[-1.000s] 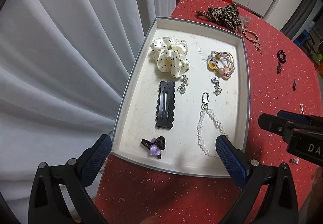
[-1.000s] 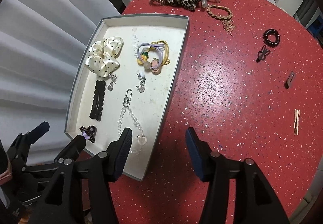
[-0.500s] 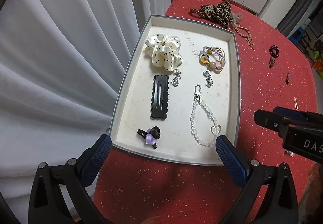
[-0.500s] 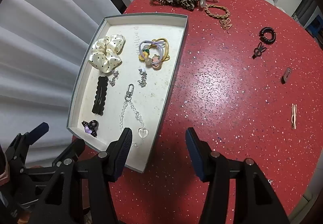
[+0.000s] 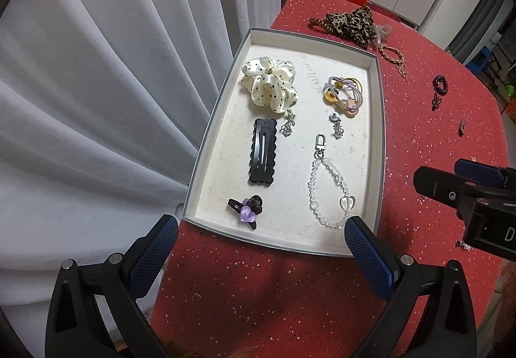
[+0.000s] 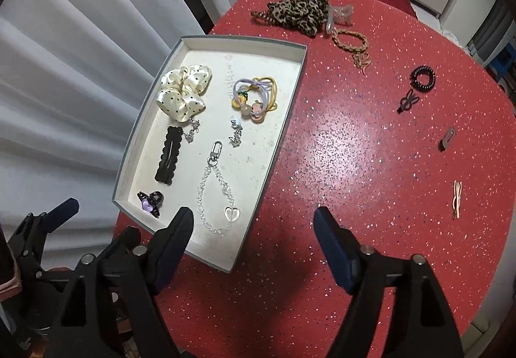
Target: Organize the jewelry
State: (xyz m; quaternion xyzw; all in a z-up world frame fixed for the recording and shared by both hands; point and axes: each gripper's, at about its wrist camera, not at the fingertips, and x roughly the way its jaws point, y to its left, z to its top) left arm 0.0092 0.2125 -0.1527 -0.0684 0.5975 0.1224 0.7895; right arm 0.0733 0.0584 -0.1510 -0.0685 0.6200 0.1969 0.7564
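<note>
A grey-rimmed white tray (image 5: 380,132) holds a cream polka-dot scrunchie (image 5: 269,84), a black snap clip (image 5: 262,151), a purple-heart clip (image 5: 246,211), a clear bead chain with a heart (image 5: 329,190), a bundle of hair ties (image 5: 345,92) and two silver earrings (image 5: 288,124). My left gripper (image 5: 259,222) hangs open over the tray's near rim, holding nothing. My right gripper (image 6: 253,213) hovers above the tray's near right corner (image 6: 225,267); its jaws are opening and nothing is between them.
Loose pieces lie on the red speckled table (image 6: 338,148): a leopard scrunchie (image 6: 300,11), a braided bracelet (image 6: 350,40), a black coil tie (image 6: 422,77), a bunny clip (image 6: 408,101), a grey clip (image 6: 447,139), a pink pin (image 6: 457,198). A white curtain (image 5: 113,84) hangs at the left.
The right gripper's jaws have spread wider and it has lifted slightly. The left view has drawn back a little, so the chain's heart now shows beside its finger.
</note>
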